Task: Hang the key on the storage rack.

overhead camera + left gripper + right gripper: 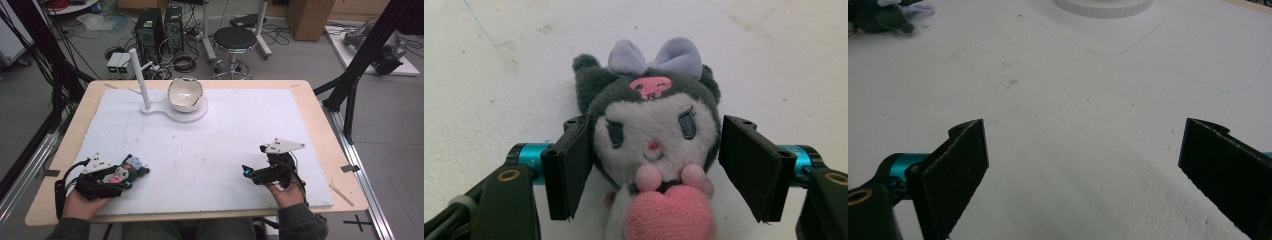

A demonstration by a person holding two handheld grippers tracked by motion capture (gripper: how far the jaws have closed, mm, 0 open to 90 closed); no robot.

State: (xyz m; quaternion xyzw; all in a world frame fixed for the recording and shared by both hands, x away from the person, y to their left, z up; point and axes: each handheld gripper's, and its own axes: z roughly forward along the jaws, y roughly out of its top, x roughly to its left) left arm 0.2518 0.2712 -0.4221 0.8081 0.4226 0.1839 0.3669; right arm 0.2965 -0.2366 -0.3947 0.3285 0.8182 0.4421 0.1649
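Two grippers on the table, one toy in play. The left gripper (651, 165) has its black jaws set either side of the head of a small plush doll (651, 135), dark grey hood, white face, lilac bow, pink skull mark and a pink heart at its front. The left pad looks to be against the cheek; the right pad stands just clear of the head, so this reads as a half-wide stance around the toy, not a firm clamp. The doll lies on the white foam mat (210, 145) at the near left, in front of the person's left hand.

The right gripper (1083, 170) has its jaws spread wide with nothing between them, parked over bare mat near the right hand.

Progress, as a judgement: early. The toy is framed but not securely pinched and not lifted. If the white glossy bowl (185, 93) sitting on the round white stand with an upright post (144, 80) at the far side is where it goes, then the grasp, carry and drop are all left.

View differences: the left gripper view gives the doll's face and the gap at the right pad, which the high view blurs into a dark lump (122, 172). The high view gives the bowl, stand and both hands' layout. The right gripper view catches the edge of the stand base (1103, 7) at top and a bit of the plush (883, 15) at its top left corner.
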